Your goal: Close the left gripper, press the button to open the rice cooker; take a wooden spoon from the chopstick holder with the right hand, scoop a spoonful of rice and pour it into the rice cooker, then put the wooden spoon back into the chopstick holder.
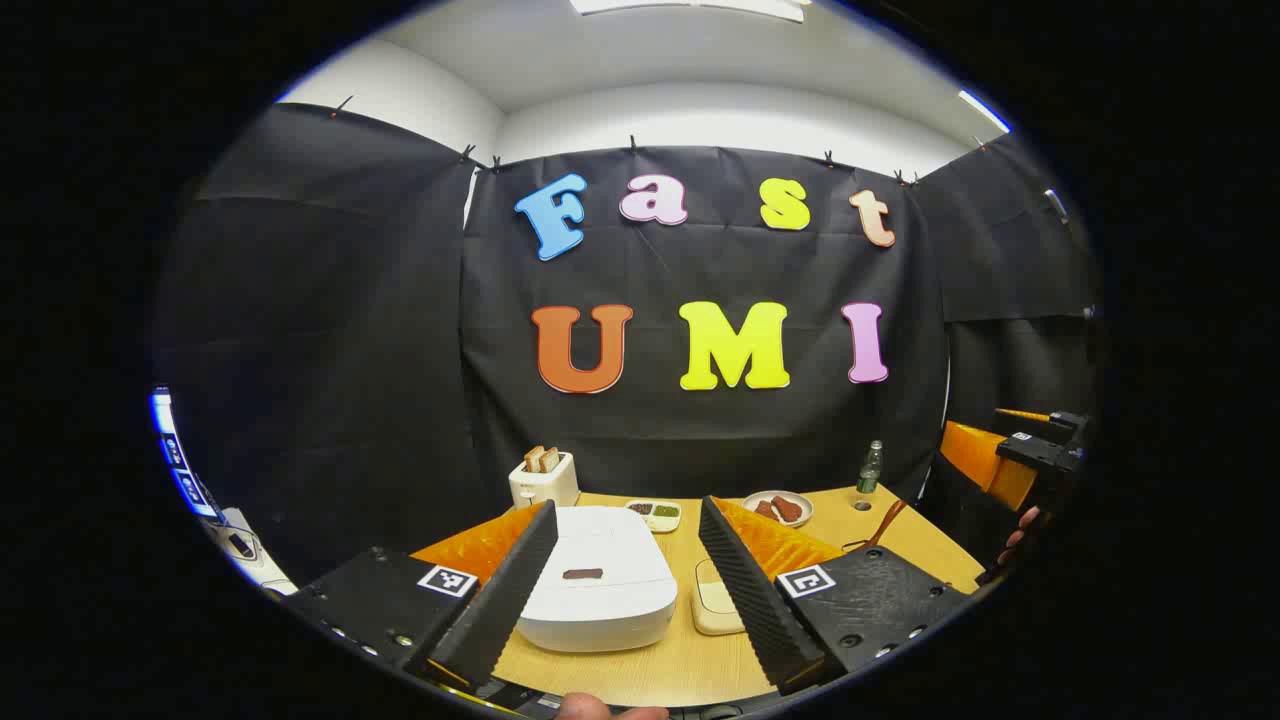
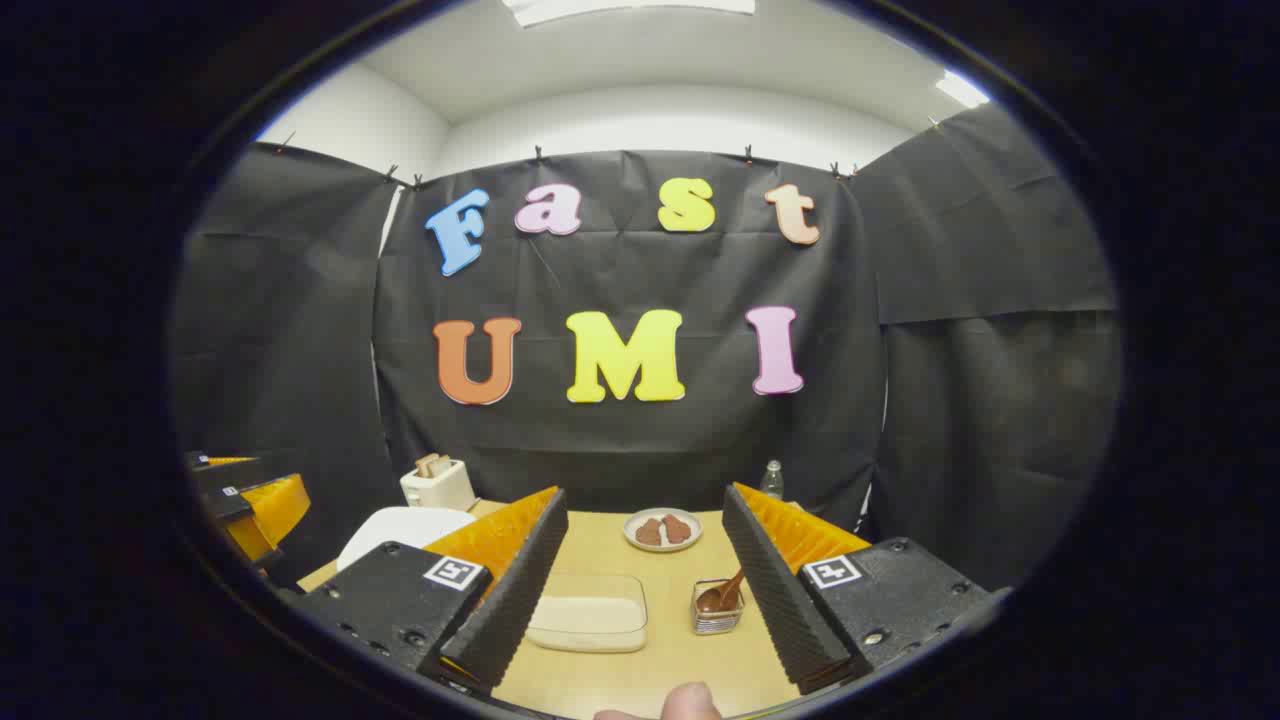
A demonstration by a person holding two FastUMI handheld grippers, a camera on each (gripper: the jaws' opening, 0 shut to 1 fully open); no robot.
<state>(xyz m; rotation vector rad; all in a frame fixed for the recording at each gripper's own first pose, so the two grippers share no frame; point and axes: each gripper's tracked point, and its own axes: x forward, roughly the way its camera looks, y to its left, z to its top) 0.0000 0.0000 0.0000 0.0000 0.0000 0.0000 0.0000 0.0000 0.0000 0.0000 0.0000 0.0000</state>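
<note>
While the rice cooker (image 1: 598,590) sits white and lid-down on the wooden table (image 1: 640,670), it lies between the spread fingers of my left gripper (image 1: 622,585), which hold nothing. At about 3 o'clock of it lies the clear rice container (image 1: 716,598), partly hidden by my finger.

From my right gripper view, that container (image 2: 588,612) shows at 6 o'clock, and just beside it at its 3 o'clock stands the chopstick holder (image 2: 717,613) with the wooden spoon (image 2: 722,596) leaning in it (bowl up). My right gripper (image 2: 640,590) is wide apart too, empty.

Farther back are a plate of food (image 2: 662,530), a toaster (image 2: 437,484) at 10 o'clock with bread in it, and a bottle (image 2: 771,479). A small sauce dish (image 1: 656,514) sits behind the cooker in my left gripper view.
</note>
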